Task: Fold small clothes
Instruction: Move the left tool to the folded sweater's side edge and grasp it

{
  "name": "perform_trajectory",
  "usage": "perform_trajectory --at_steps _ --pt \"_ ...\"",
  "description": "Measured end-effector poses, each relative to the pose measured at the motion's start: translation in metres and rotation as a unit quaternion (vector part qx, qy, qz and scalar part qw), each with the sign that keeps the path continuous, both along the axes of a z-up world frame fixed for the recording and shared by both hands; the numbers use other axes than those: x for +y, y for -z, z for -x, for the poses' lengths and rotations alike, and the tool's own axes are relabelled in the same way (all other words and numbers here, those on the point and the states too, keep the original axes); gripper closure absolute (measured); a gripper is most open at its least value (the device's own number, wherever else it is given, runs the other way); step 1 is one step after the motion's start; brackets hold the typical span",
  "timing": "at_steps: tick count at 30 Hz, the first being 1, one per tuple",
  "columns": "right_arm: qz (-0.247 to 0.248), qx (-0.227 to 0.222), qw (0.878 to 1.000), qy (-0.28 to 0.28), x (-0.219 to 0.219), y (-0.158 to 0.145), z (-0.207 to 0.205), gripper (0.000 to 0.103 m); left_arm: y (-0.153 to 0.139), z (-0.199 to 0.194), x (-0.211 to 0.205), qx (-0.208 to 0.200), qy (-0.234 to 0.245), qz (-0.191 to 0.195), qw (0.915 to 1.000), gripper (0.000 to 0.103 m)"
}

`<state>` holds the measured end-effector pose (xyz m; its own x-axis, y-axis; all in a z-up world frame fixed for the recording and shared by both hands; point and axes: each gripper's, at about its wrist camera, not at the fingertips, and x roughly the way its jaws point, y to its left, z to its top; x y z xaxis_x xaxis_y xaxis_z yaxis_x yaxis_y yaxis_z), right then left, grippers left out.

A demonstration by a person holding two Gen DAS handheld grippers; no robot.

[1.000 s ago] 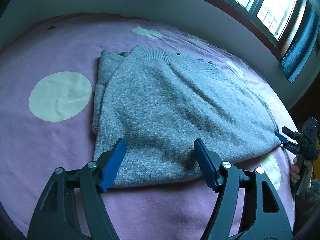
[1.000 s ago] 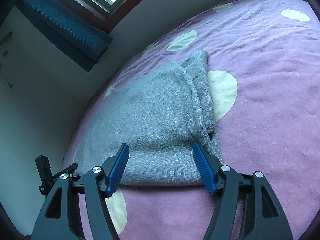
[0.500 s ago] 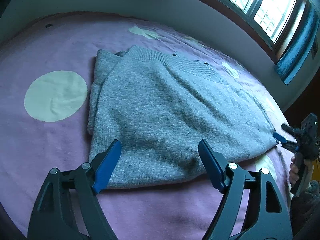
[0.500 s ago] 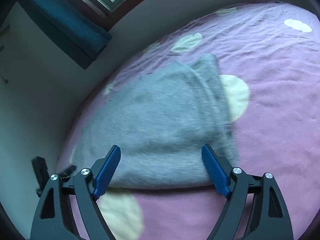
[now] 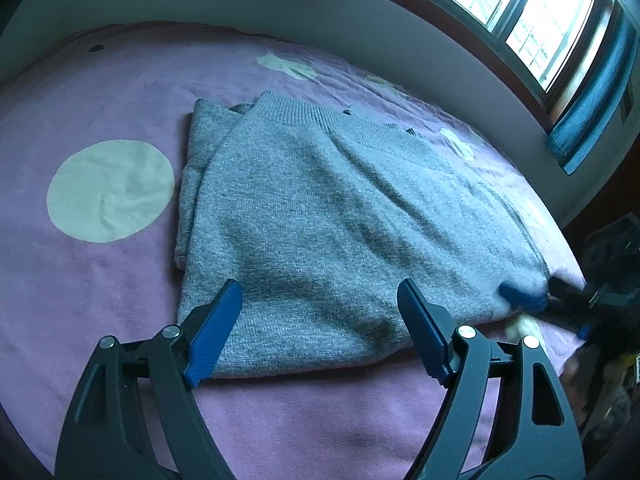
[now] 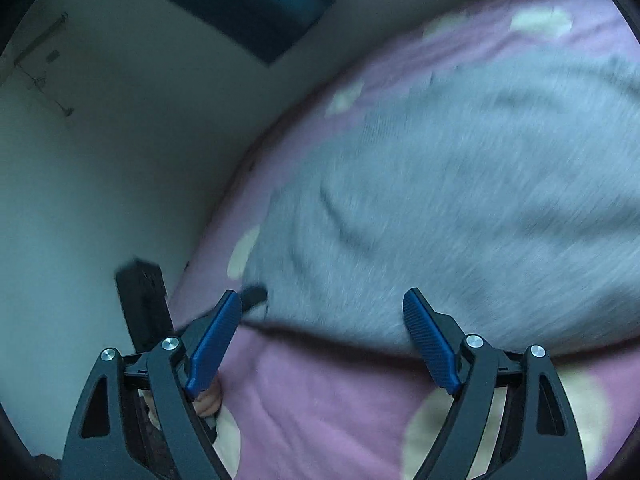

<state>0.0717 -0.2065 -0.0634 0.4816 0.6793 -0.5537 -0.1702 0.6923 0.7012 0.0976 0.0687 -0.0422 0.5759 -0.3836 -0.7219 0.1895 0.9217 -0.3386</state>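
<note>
A grey knit sweater (image 5: pixel 340 208) lies folded on the purple bed cover (image 5: pixel 80 304), its ribbed hem at the far side and a sleeve tucked along its left edge. My left gripper (image 5: pixel 320 332) is open, its blue pads over the sweater's near edge. My right gripper (image 6: pixel 324 344) is open and empty just short of the sweater's (image 6: pixel 460 208) near edge; this view is motion-blurred. The right gripper also shows in the left wrist view (image 5: pixel 560 304), blurred, at the sweater's right corner. The left gripper shows in the right wrist view (image 6: pixel 148 304) at the far left.
The purple cover carries cream dots, one large (image 5: pixel 110 190) left of the sweater. A wall (image 5: pixel 240 12) runs behind the bed, with a window (image 5: pixel 520 12) and blue curtains (image 5: pixel 592 100) at the upper right. The bed's right edge drops off near the right gripper.
My right gripper has swung fast and moved in to the sweater's right corner; its view is now blurred. My left gripper has hardly moved and stays open.
</note>
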Motion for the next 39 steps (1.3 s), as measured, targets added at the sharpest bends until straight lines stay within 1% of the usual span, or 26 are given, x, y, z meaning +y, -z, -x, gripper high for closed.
perform_trajectory --at_steps 1,2,4,6,7,9,11,14,16,17,22,26,29,30,32,33,34,36,37,39 --pt "0.006 -0.002 1.0 -0.002 0.003 0.006 0.001 0.021 0.0 0.0 0.0 0.0 0.0 0.001 1.0 0.023" --pt "0.017 -0.016 1.0 -0.006 0.005 0.005 0.004 0.021 0.0 0.0 0.0 0.001 -0.001 0.002 1.0 0.023" --pt "0.022 -0.021 0.999 -0.01 0.007 0.002 0.005 0.021 -0.002 0.001 0.003 -0.002 -0.003 0.01 0.9999 0.024" --pt "0.015 -0.02 1.0 -0.008 0.004 0.004 0.006 0.021 -0.011 0.006 0.011 -0.023 -0.019 0.021 0.9993 0.024" --pt "0.017 -0.02 1.0 -0.009 0.004 0.004 0.007 0.021 -0.016 0.008 0.018 -0.042 -0.036 0.021 0.9983 0.024" --pt "0.024 -0.026 0.999 -0.009 0.004 0.003 0.011 0.02 -0.019 0.008 0.028 -0.05 -0.055 0.012 0.9972 0.024" --pt "0.031 -0.027 0.999 -0.011 0.008 0.005 0.009 0.02 -0.016 0.004 0.042 -0.037 -0.078 0.018 0.9961 0.024" --pt "0.034 -0.032 0.999 -0.013 0.008 0.003 0.01 0.019 -0.006 -0.001 0.065 -0.005 -0.109 0.063 0.992 0.024" --pt "0.035 -0.032 0.999 -0.014 0.008 0.005 0.009 0.018 -0.001 -0.003 0.077 0.01 -0.121 0.093 0.9883 0.024" --pt "0.034 -0.032 0.999 -0.015 0.008 0.005 0.008 0.018 0.0 -0.003 0.079 0.01 -0.124 0.097 0.9875 0.024" --pt "0.035 -0.033 0.999 -0.017 0.01 0.005 0.006 0.017 0.003 -0.008 0.077 0.017 -0.119 0.1 0.9878 0.024" --pt "0.031 -0.034 0.999 -0.019 0.01 0.006 0.003 0.017 0.004 -0.028 0.079 0.027 -0.096 0.106 0.9893 0.025" --pt "0.029 -0.034 0.999 -0.019 0.008 0.006 0.004 0.017 0.009 -0.041 0.086 0.037 -0.094 0.147 0.9839 0.031" --pt "0.029 -0.035 0.999 -0.02 0.008 0.006 0.004 0.017 0.011 -0.047 0.086 0.04 -0.092 0.164 0.9813 0.035" --pt "0.028 -0.035 0.999 -0.02 0.007 0.006 0.004 0.017 0.014 -0.056 0.08 0.044 -0.079 0.178 0.98 0.045" --pt "0.027 -0.036 0.999 -0.019 0.006 0.006 0.004 0.017 0.018 -0.061 0.074 0.053 -0.063 0.183 0.9797 0.053" --pt "0.025 -0.036 0.999 -0.018 0.005 0.005 0.004 0.017 0.02 -0.063 0.065 0.053 -0.058 0.166 0.983 0.054" --pt "0.022 -0.036 0.999 -0.015 0.003 0.003 0.005 0.017 0.016 -0.062 0.053 0.036 -0.051 0.128 0.9898 0.054" --pt "0.021 -0.036 0.999 -0.013 0.002 0.002 0.006 0.017 0.016 -0.061 0.052 0.033 -0.05 0.126 0.9903 0.054" --pt "0.019 -0.042 0.999 -0.006 0.0 -0.007 0.007 0.017 0.017 -0.061 0.055 0.032 -0.047 0.135 0.9892 0.054"
